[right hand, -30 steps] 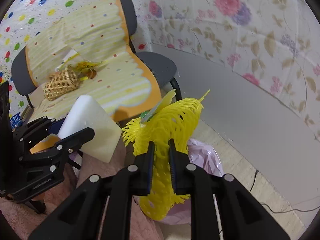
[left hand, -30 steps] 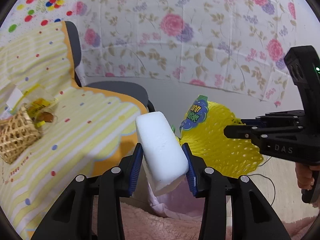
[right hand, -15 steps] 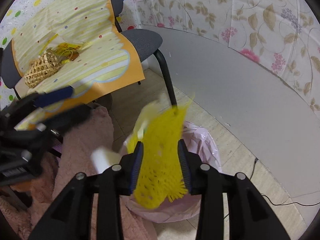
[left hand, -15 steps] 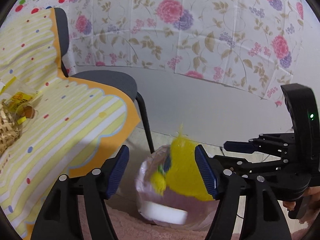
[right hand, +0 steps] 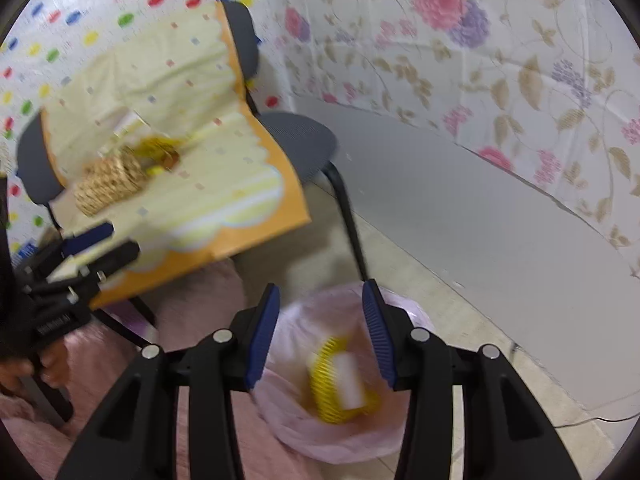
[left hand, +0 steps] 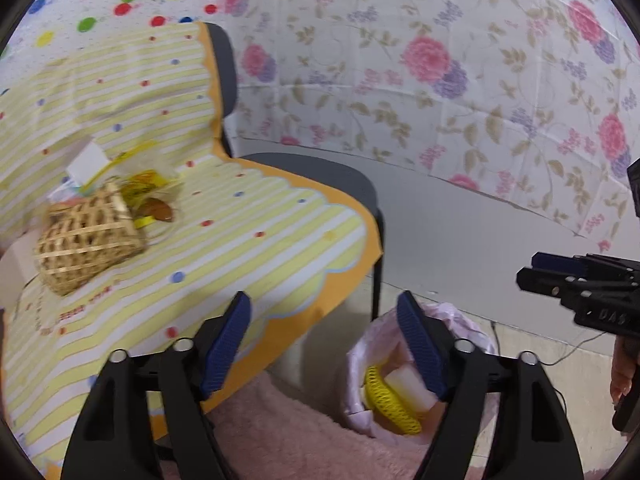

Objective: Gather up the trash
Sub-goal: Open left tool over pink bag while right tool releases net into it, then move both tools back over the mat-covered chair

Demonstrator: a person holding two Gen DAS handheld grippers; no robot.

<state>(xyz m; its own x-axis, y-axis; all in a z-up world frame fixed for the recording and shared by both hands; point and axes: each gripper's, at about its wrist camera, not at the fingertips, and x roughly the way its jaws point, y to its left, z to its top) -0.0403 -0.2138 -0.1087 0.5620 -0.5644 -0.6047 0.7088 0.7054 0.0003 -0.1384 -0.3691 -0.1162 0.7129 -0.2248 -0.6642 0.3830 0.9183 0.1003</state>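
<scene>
A pink trash bag (left hand: 464,320) stands on the floor and also shows in the right wrist view (right hand: 304,428). Inside it lie a yellow foam net (left hand: 386,394) and a white foam block (left hand: 408,384); both also show in the right wrist view, the net (right hand: 324,392) and the block (right hand: 348,380). My left gripper (left hand: 326,340) is open and empty, above the cloth edge and the bag. My right gripper (right hand: 318,332) is open and empty, directly above the bag. More wrappers (left hand: 146,184) lie by a wicker basket (left hand: 86,240) on the chair cloth.
A grey chair (left hand: 320,172) draped with a yellow striped cloth (left hand: 240,248) stands left of the bag. A pink fuzzy surface (left hand: 288,436) lies at the bottom. A floral sheet (left hand: 440,72) covers the wall behind. A cable (left hand: 568,356) runs on the floor.
Both grippers opened. The white foam block and the yellow net dropped into the pink bag. Both grippers have since lifted and swung left toward the chair.
</scene>
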